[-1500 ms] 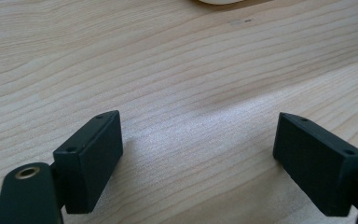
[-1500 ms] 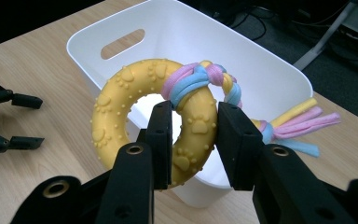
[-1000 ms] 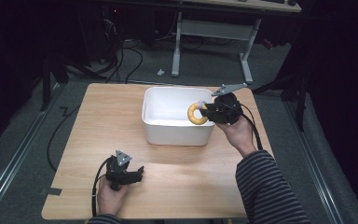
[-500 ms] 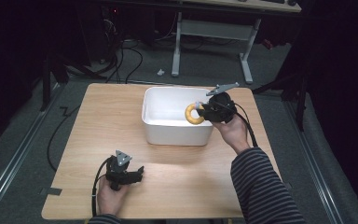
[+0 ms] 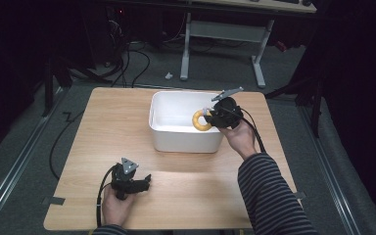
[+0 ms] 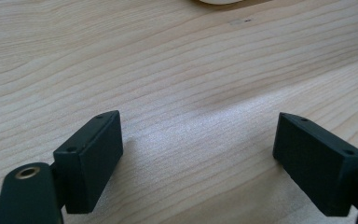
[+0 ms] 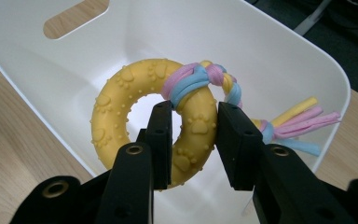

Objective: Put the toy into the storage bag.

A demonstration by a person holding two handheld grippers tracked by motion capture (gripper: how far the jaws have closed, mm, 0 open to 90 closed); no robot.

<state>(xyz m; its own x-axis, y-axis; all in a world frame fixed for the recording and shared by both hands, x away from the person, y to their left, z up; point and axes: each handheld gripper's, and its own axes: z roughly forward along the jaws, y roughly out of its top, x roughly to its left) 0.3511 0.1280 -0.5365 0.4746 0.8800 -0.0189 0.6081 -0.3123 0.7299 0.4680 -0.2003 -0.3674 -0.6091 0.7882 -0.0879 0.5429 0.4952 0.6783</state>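
A yellow rubber ring toy with paw prints and a knotted pink, blue and yellow rope tail hangs over the inside of the white bin. My right gripper is shut on the ring's band, one jaw through the hole and one outside. From above, the ring toy sits just over the right end of the white bin, with my right gripper behind it. My left gripper rests low on the table near the front left; in its own view, my left gripper stands wide open with bare wood between the jaws.
The wooden table has free surface left of the bin and along the front. Its edges drop to a dark floor with cables and a desk frame behind. A striped sleeve crosses the front right.
My right gripper has carried the ring toy a little leftward and down, from above the bin's right rim to over its inside. The left gripper has stayed still.
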